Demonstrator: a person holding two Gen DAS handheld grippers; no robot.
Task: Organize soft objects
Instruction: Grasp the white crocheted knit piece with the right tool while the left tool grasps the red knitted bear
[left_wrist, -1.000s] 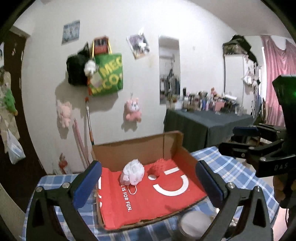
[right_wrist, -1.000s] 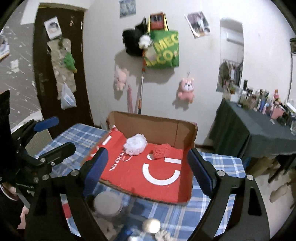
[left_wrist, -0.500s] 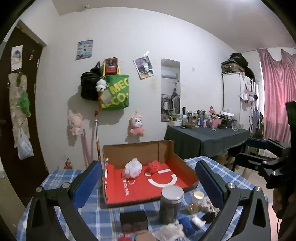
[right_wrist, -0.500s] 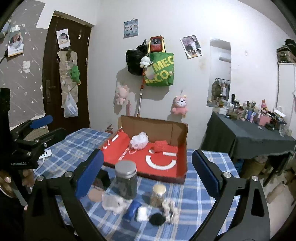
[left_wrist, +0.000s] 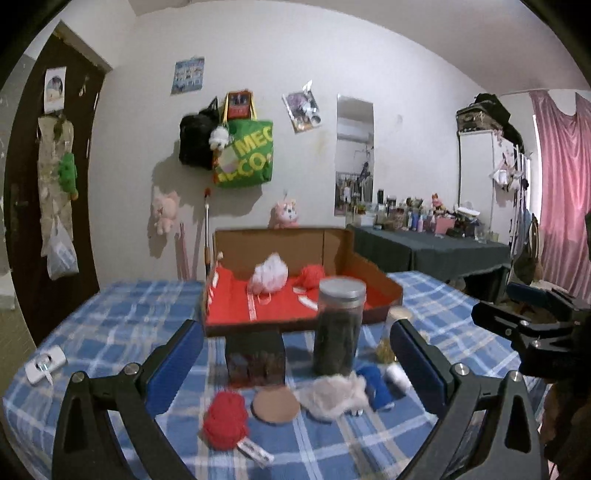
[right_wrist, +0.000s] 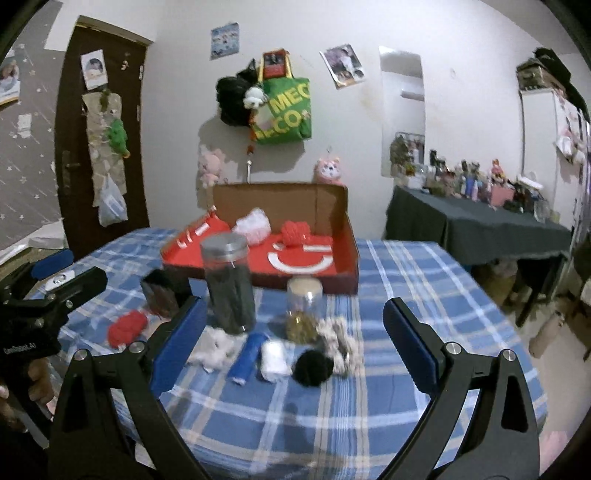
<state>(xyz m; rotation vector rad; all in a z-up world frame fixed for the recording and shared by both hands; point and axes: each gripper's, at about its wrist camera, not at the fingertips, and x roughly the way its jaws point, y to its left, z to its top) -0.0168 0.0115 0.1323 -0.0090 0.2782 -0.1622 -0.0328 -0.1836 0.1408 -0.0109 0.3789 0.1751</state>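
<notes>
Hovering with its jaws wide apart and holding nothing, the left gripper (left_wrist: 295, 363) frames a red pom-pom (left_wrist: 225, 413), a round tan pad (left_wrist: 275, 405) and a grey fluffy piece (left_wrist: 334, 395) on the checked tablecloth (left_wrist: 110, 325) between its fingers. Beyond them stands a dark jar (left_wrist: 338, 326), and farther ahead the cardboard box (left_wrist: 273, 243) with a white puff (left_wrist: 269, 275) inside.

From the right wrist, the right gripper (right_wrist: 295, 345) likewise gapes empty. Between its fingers lie a blue roll (right_wrist: 246, 356), a white roll (right_wrist: 273, 360) and a black pom-pom (right_wrist: 313, 367); the small jar (right_wrist: 304, 308) stands just ahead.
</notes>
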